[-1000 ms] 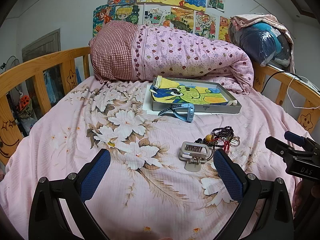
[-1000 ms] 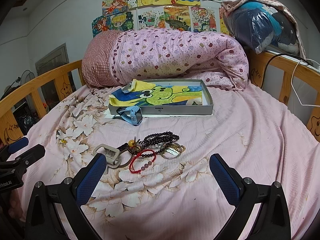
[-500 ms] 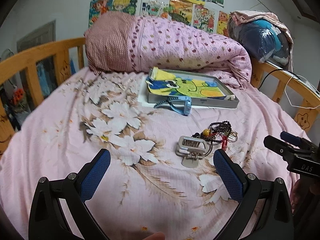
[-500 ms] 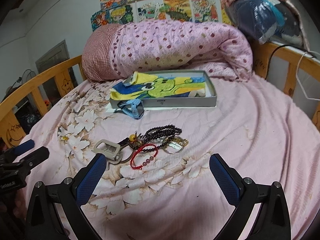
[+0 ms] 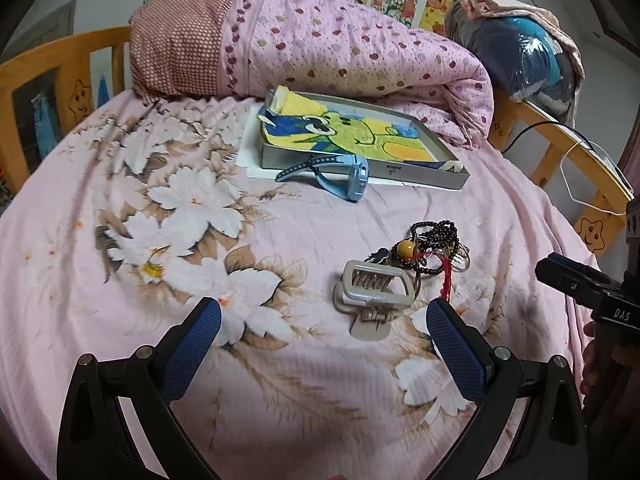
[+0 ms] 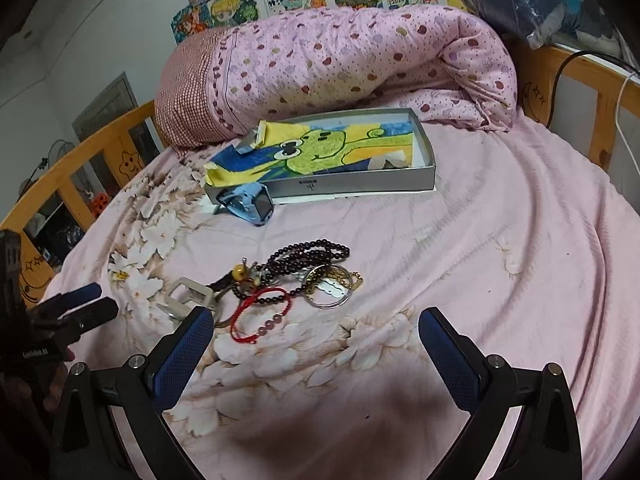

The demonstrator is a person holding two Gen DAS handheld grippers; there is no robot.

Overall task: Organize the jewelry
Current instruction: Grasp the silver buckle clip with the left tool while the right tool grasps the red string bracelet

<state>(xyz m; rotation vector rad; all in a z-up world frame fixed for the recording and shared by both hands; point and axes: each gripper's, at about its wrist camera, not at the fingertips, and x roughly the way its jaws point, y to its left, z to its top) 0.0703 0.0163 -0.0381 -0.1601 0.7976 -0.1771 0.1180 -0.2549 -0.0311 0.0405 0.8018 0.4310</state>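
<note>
A jewelry pile lies on the pink floral bedsheet: a dark bead necklace (image 6: 308, 254), a red cord bracelet (image 6: 260, 314), a silver ring bangle (image 6: 329, 289) and a silver hair claw clip (image 5: 374, 292). Beyond it a blue watch (image 5: 350, 176) rests against a shallow grey box (image 5: 424, 174) lined with a green cartoon drawing. My left gripper (image 5: 322, 318) hovers open just short of the claw clip. My right gripper (image 6: 314, 332) hovers open, close in front of the red bracelet and bangle. Both grippers hold nothing.
A rolled pink spotted quilt (image 5: 340, 48) lies behind the box. Wooden bed rails (image 6: 80, 168) run along both sides. A blue bundle (image 5: 524, 60) sits on the back right rail. A white cord (image 5: 584, 168) hangs off the right rail.
Both grippers have moved forward and tilted down toward the jewelry pile, which now looks larger and nearer. Nothing on the bed has shifted.
</note>
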